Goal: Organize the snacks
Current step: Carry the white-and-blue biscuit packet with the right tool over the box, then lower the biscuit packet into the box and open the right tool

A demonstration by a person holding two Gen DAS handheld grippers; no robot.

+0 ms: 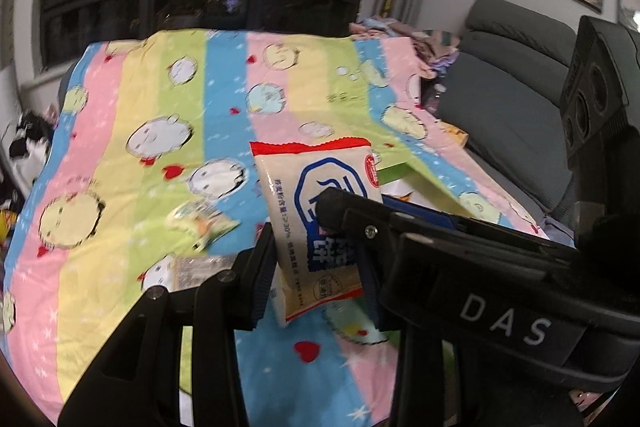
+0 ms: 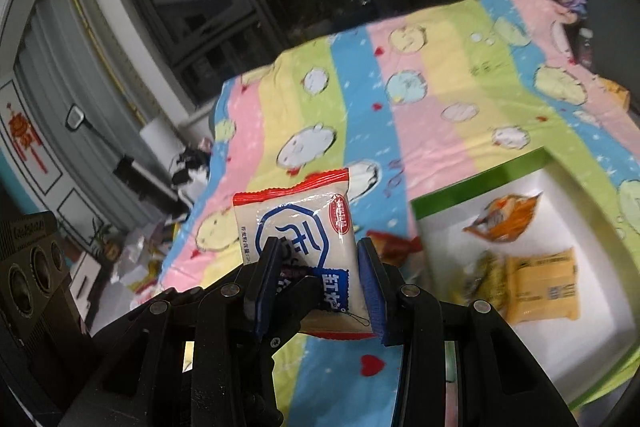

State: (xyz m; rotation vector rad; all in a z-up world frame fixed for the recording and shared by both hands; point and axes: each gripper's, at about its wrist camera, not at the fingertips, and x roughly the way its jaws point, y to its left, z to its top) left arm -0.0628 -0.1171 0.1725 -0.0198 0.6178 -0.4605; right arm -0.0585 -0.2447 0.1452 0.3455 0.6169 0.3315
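My left gripper (image 1: 316, 267) is shut on a cream snack packet (image 1: 320, 187) with a red top seal and a blue logo, held upright above the striped bedspread (image 1: 160, 99). My right gripper (image 2: 320, 271) is shut on a matching cream packet (image 2: 296, 223), also lifted off the bed. A white box with a green rim (image 2: 476, 183) lies just right of the right gripper, holding an orange packet (image 2: 504, 219) and a yellow packet (image 2: 540, 279). In the left wrist view the box rim (image 1: 400, 173) shows behind the held packet.
Loose packets lie on the bedspread: a greenish packet (image 1: 200, 223), a pale packet (image 1: 196, 267) and an orange packet (image 2: 392, 243) beside the box. A grey sofa (image 1: 512, 99) borders the bed. The right hand's tool body (image 1: 500, 307) crosses the left wrist view. Clutter covers the floor (image 2: 132, 255).
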